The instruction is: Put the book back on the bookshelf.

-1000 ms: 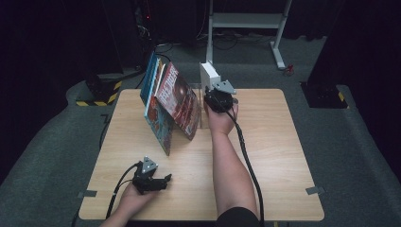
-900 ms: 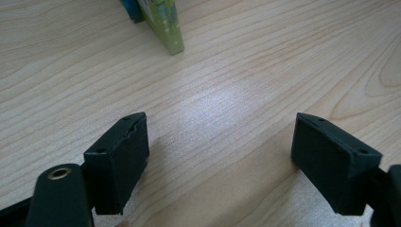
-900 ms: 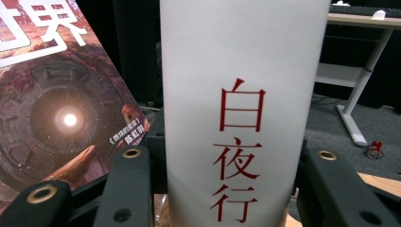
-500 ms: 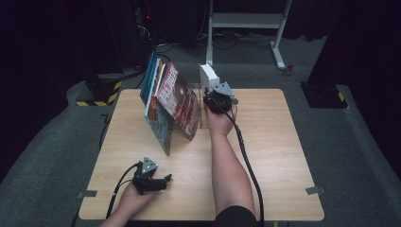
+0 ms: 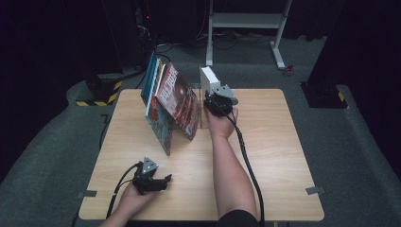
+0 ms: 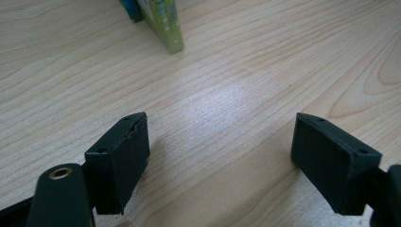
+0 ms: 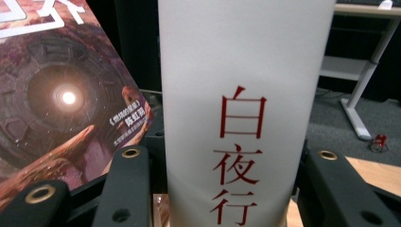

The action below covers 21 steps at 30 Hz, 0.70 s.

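Nothing's really moved lately. Right gripper (image 5: pixel 213 92) still pinching the white book (image 7: pixel 246 94) upright at the table's (image 5: pixel 265 156) far edge, beside the leaning books (image 5: pixel 172 104). Left gripper (image 5: pixel 163 179) idle, jaws spread. Book not placed yet.

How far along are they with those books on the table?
Several books already lean together at the back of the table, so that part looks done. In hand: the right gripper is closed on the spine of a white book with red characters, held upright just beside the leaning row. Likely left: setting it against the others and letting go. The left gripper rests open near the front edge, holding nothing.
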Tool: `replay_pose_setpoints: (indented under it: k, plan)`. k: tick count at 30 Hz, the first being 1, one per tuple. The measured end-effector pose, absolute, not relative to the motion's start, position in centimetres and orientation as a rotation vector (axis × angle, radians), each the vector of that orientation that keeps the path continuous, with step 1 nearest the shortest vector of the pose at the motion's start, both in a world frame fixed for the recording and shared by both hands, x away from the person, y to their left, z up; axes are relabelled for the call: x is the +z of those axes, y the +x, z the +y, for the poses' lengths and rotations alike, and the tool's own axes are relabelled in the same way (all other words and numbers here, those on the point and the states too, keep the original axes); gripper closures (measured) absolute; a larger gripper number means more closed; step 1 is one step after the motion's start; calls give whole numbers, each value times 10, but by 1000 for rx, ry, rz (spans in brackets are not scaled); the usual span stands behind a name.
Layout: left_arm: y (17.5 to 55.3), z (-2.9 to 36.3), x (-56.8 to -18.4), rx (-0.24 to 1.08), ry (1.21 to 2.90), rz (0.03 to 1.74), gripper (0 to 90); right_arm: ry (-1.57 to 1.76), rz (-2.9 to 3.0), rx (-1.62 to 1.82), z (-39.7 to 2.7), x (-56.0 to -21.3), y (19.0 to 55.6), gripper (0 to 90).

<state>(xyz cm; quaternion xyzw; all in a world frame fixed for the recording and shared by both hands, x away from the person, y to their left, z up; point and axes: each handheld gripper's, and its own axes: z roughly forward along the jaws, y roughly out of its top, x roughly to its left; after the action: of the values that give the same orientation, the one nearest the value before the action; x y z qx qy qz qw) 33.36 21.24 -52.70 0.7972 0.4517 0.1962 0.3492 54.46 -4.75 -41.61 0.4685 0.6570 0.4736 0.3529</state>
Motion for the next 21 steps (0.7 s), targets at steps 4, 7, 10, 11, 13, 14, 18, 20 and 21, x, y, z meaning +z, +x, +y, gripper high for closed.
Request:
replay_pose_setpoints:
  k: [4,7,10,11,13,14,18,20,21]
  plan:
    - [333,212,-527,509,2067,1172,205,1233,1711,1218,-50,-417,541,535]
    - [333,212,-527,511,2068,1172,205,1253,1707,1217,-53,-418,537,534]
    - [333,212,-527,516,2070,1170,205,1258,1716,1211,-53,-419,533,533]
    - [333,212,-527,516,2070,1170,205,1263,1721,1206,-53,-419,532,532]
    - [333,212,-527,516,2068,1170,206,1274,1729,1195,-54,-420,529,531]
    - [333,212,-527,515,2070,1172,206,1271,1736,1187,-55,-420,527,531]
    - [334,212,-527,515,2071,1163,207,1274,1755,1175,-57,-421,522,524]
    - [334,212,-527,515,2070,1163,207,1264,1767,1159,-57,-421,520,523]
    - [334,212,-527,518,2073,1162,207,1261,1773,1155,-56,-421,519,523]
